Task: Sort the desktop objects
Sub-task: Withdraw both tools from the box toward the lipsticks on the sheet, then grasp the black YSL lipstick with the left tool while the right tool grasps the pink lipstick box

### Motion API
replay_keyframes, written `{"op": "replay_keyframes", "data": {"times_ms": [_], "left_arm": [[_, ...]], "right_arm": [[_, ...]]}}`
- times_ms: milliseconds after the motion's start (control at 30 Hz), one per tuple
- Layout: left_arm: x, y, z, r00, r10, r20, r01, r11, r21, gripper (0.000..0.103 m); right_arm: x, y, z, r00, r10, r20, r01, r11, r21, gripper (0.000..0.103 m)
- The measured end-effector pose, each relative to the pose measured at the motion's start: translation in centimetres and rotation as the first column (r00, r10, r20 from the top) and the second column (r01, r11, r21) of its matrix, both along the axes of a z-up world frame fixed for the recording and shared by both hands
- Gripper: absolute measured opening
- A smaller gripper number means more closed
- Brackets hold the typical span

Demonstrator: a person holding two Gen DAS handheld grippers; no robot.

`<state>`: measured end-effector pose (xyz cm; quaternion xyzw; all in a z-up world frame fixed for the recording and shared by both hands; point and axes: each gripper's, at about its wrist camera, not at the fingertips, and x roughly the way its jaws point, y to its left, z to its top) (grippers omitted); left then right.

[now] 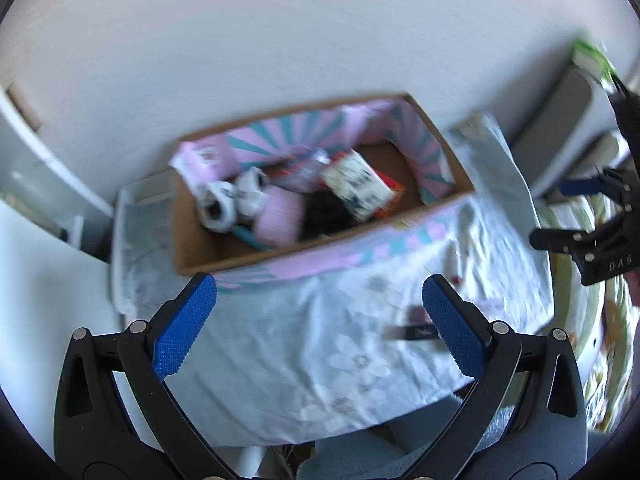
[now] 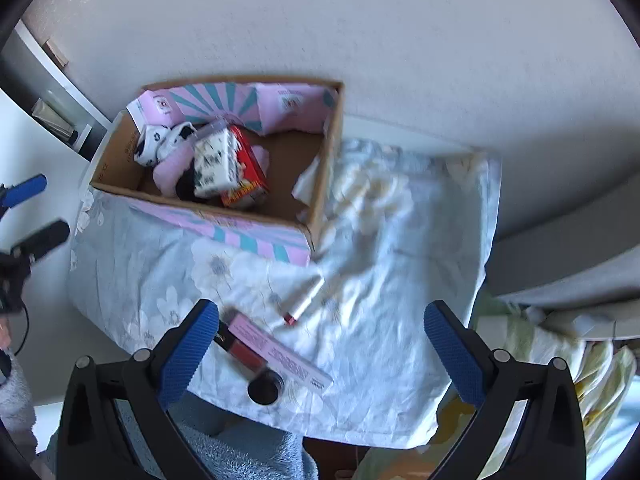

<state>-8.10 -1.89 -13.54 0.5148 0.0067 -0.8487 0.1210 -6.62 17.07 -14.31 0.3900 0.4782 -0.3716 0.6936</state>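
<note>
A cardboard box (image 2: 324,152) with pink and teal striped sides stands on a pale flowered cloth (image 2: 384,264). Inside lie a black-and-white patterned carton (image 2: 212,162), a red pack (image 2: 250,176), rolled black-and-white socks (image 2: 154,144) and a pink soft item (image 2: 172,168). On the cloth in front of the box lie a small pink-and-white tube (image 2: 304,300) and a pink packet with a red bottle and black cap (image 2: 260,354). My right gripper (image 2: 320,350) hangs open above the packet. My left gripper (image 1: 320,322) is open over the cloth, near the box (image 1: 192,248); a blurred dark item (image 1: 412,330) lies by its right finger.
A white wall rises behind the box. A clear plastic tray (image 1: 128,236) sits left of the box. White shelving (image 2: 60,92) stands at the left. Grey cushions (image 1: 560,112) and a yellow-green patterned fabric (image 2: 560,352) lie to the right. Grey fleece (image 2: 248,456) shows at the bottom.
</note>
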Motion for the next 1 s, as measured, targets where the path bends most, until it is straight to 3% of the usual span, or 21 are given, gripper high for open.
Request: {"op": "replay_keyframes", "data": {"times_ms": [100, 500, 633, 767, 900, 1000], "left_arm": [[0.0, 2.0, -1.9, 0.999, -0.038, 0.033, 0.038, 0.999, 0.0, 0.103], [1.5, 6.2, -11.9, 0.978, -0.139, 0.155, 0.127, 0.988, 0.085, 0.103], [1.5, 7.2, -14.0, 0.965, -0.208, 0.158, 0.199, 0.977, 0.073, 0.101], [1.1, 7.7, -15.0, 0.941, -0.312, 0.13, 0.31, 0.95, 0.037, 0.098], [0.7, 8.1, -15.5, 0.892, -0.441, 0.102, 0.44, 0.897, 0.032, 0.094], [0.6, 8.5, -16.2, 0.839, -0.534, 0.104, 0.535, 0.844, 0.022, 0.09]], "right_arm": [[-0.8, 1.0, -1.1, 0.999, -0.049, 0.006, 0.048, 0.999, 0.013, 0.103], [-3.1, 6.2, -7.9, 0.991, 0.132, -0.016, -0.131, 0.991, 0.039, 0.102], [-3.1, 7.3, -10.0, 0.979, 0.2, -0.027, -0.198, 0.979, 0.045, 0.102], [-2.9, 7.9, -11.6, 0.964, 0.266, 0.007, -0.266, 0.963, 0.034, 0.095], [-2.1, 8.5, -12.5, 0.929, 0.371, 0.005, -0.371, 0.929, -0.017, 0.086], [-1.5, 8.9, -12.5, 0.9, 0.435, 0.003, -0.434, 0.899, -0.063, 0.082]]}}
